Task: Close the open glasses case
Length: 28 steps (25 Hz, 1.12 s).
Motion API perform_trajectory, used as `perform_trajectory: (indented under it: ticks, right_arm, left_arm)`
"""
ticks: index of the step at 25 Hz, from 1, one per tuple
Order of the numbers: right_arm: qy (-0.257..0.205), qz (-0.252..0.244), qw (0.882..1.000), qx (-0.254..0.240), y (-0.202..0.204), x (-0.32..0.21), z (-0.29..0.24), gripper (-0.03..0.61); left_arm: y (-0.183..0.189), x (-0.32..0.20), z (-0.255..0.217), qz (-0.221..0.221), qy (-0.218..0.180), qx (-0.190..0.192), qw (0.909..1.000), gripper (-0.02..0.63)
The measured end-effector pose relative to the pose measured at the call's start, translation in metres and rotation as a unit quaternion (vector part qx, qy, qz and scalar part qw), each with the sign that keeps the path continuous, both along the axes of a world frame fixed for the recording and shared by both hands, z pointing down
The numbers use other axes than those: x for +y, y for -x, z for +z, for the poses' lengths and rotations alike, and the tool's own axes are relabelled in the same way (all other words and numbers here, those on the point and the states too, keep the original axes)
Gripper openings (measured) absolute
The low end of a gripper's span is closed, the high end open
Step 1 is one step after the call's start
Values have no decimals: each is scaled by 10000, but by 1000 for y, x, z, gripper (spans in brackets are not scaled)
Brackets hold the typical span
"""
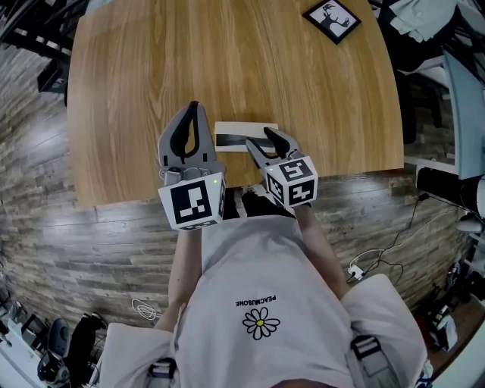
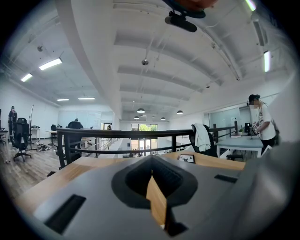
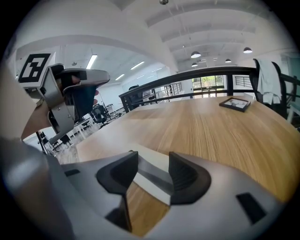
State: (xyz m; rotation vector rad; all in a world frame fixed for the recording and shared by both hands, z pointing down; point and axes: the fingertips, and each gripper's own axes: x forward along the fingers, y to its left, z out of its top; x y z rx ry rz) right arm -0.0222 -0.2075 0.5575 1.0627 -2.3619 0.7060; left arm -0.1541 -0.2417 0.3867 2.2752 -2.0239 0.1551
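1. Nearest in the head view is the person's white shirt [image 1: 261, 295] with a daisy print, both forearms reaching forward over the near edge of the wooden table [image 1: 227, 68].
2. The left gripper [image 1: 193, 111] is level above the table's near edge, just left of the case. Its jaws are closed tip to tip with nothing between them, and only a thin wedge of tabletop shows below the meeting point in the left gripper view.
3. The right gripper [image 1: 258, 139] tilts down toward the table, and its tips overlap the right end of the case in the head view. Its jaws are spread wide and clamp nothing. The case shows in the gap between the two dark pads [image 3: 183, 174], though whether a tip touches it I cannot tell.
4. The glasses case [image 1: 236, 130] lies flat on the table close to the near edge, between the two grippers. It is a pale rectangle with a dark band along its length.
5. Farther off, the tabletop is bare wood as far as a small black-framed deer picture [image 1: 332, 19] at the far right corner, well apart from the case.
6. Beyond the table, the gripper views show a black railing [image 2: 122, 133], a chair with a white garment [image 2: 202, 137] draped on it, and a person [image 2: 262, 123] standing at a desk on the right.
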Motion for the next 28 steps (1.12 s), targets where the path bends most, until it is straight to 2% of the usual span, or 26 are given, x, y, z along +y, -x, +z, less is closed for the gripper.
perform_trajectory:
  ticks: [11,20,24,28]
  right_arm:
    - [435,-201,9988,-20,-2,31,21,196]
    - [451,-222,9987,32,-4,32,24,196]
    - [244,-160,9996,-37,-2,21,14,196]
    - [-423,-80,9990,-112,3,-14,-26,195]
  left_arm:
    - [-2,2,7,-13,85,-15,10000,17]
    - [-4,2,6,-4,93,-52,9999,17]
    - [-6,1,5,42,33,-59,10000,17]
    - [-6,-3,-2,67,-82,-50,9999,17]
